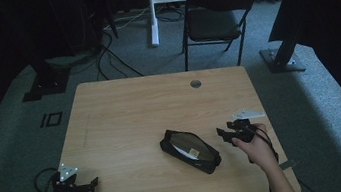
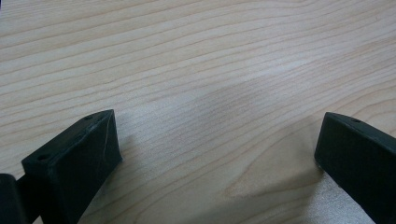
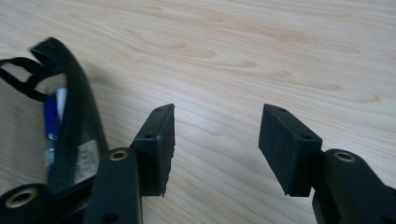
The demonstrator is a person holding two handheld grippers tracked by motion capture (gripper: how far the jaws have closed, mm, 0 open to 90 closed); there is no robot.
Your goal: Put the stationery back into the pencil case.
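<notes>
I'm holding my right gripper (image 1: 224, 134) gaping beside the black clear-windowed pencil case (image 1: 190, 151), left gripper (image 1: 89, 184) hovering spread over grained wooden table (image 1: 130, 111).

small label on black pouch (image 1: 193, 152), print too blurred to read

In the right gripper view the black pouch (image 3: 70, 135) is cut off by the left edge, its contents blurred behind the clear window, partly hidden by 1 jaw.
</notes>
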